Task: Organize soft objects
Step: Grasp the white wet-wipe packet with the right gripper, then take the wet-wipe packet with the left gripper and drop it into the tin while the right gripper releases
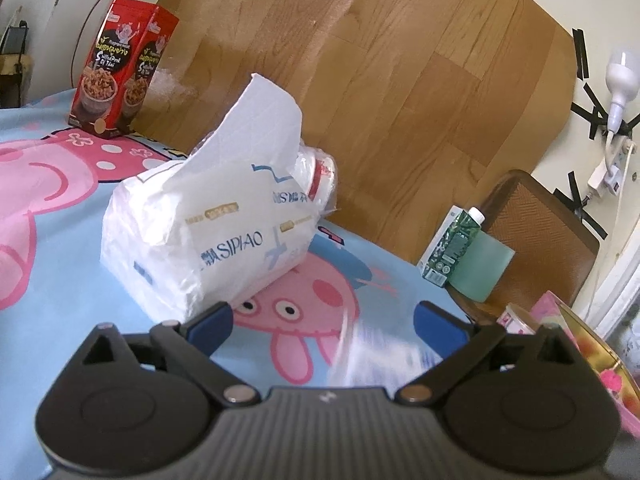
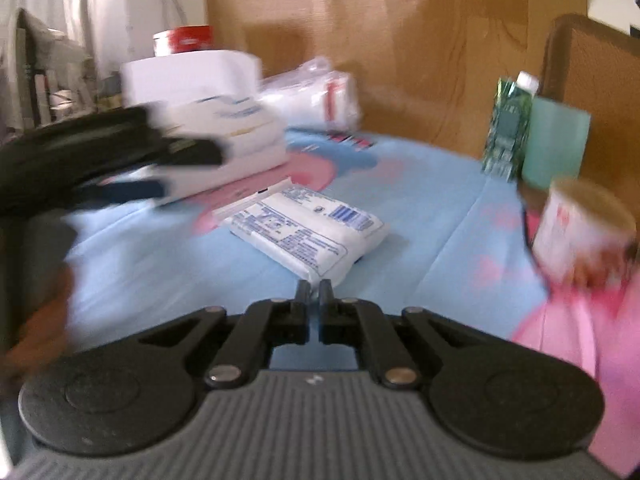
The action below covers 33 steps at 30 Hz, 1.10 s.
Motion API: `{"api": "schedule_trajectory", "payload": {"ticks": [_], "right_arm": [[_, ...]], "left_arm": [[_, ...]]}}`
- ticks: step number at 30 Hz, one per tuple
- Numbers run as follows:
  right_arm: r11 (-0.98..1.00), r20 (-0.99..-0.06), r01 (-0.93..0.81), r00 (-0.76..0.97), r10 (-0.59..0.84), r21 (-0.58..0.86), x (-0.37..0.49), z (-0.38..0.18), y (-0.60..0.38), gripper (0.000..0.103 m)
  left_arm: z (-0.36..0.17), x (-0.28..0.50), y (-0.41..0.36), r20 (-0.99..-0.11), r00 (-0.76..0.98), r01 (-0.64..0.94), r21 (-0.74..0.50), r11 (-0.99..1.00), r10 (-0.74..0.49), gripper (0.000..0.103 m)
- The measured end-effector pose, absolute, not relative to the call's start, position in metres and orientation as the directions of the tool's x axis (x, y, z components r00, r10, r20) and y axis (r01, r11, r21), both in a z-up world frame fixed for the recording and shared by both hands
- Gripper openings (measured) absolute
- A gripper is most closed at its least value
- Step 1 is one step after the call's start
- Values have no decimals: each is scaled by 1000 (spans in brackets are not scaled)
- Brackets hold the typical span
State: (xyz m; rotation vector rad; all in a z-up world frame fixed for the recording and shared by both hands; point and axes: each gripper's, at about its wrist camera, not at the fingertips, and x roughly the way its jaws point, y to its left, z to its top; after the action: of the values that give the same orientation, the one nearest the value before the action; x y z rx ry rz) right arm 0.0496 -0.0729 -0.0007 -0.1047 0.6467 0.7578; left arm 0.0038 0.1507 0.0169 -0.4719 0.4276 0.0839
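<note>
While the left gripper [image 1: 324,320] gapes wide, the right gripper [image 2: 314,288] pinches a flat crinkly tissue pack [image 2: 308,234].

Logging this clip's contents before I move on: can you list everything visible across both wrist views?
tissue pack: 1, white with blue print, mid-bed, sheet sticking up
flat wipes packet: 1, white with blue print, just ahead of right claw
clear plastic bag: 1, white and red contents, behind tissue pack
snack box: 1, red, far left
drink carton: 1, green, right edge
teal cup: 1, beside carton
paper tub: 1, white, right
cartoon sheet: 1, blue and pink, underneath
left claw: open
right claw: shut, empty
</note>
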Motion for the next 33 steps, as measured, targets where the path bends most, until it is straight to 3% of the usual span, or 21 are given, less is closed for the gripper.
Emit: {"api": "schedule_trajectory", "payload": {"ticks": [2, 4, 6, 7, 13, 16, 19, 22, 23, 24, 25, 29, 33], "right_arm": [[689, -580, -701, 488, 652, 185, 21, 0, -80, 9], [613, -570, -757, 407, 714, 227, -11, -1, -90, 22], [601, -547, -770, 416, 727, 213, -32, -1, -98, 68], [620, -530, -761, 450, 718, 193, -40, -1, -102, 72], [670, -503, -733, 538, 676, 116, -37, 4, -100, 72], [672, -520, -737, 546, 657, 75, -22, 4, -87, 72], [677, -553, -732, 535, 639, 76, -1, 0, -70, 72], [684, -580, -725, 522, 625, 85, 11, -8, -57, 73], [683, -565, -725, 531, 631, 81, 9, -9, -56, 69], [680, -557, -730, 535, 636, 75, 7, -10, -56, 55], [680, -547, -730, 543, 637, 67, 4, -10, -56, 52], [730, -498, -683, 622, 605, 33, -11, -7, -74, 44], [810, -391, -586, 739, 548, 28, -21, 7, -114, 44]], "left_arm": [[16, 4, 151, -424, 905, -167, -427, 889, -34, 100], [16, 5, 151, -428, 903, -161, -432, 887, -44, 101], [14, 6, 153, -443, 893, -146, -448, 882, -77, 101], [14, 6, 154, -452, 887, -139, -459, 877, -96, 101], [14, -18, 163, -442, 877, -85, -531, 843, -190, 100], [26, -28, 158, -447, 867, -30, -491, 871, -222, 100], [30, -28, 144, -512, 835, -25, -404, 914, -203, 94], [16, -23, 135, -557, 787, 1, -429, 904, -265, 81], [14, -26, 129, -544, 799, 7, -417, 909, -256, 80], [14, -26, 124, -549, 794, 19, -405, 914, -260, 79], [16, -26, 116, -556, 789, 30, -389, 921, -260, 78], [29, -21, 94, -533, 792, 70, -408, 910, -300, 75], [58, -9, 48, -470, 799, 192, -393, 899, -376, 75]]}}
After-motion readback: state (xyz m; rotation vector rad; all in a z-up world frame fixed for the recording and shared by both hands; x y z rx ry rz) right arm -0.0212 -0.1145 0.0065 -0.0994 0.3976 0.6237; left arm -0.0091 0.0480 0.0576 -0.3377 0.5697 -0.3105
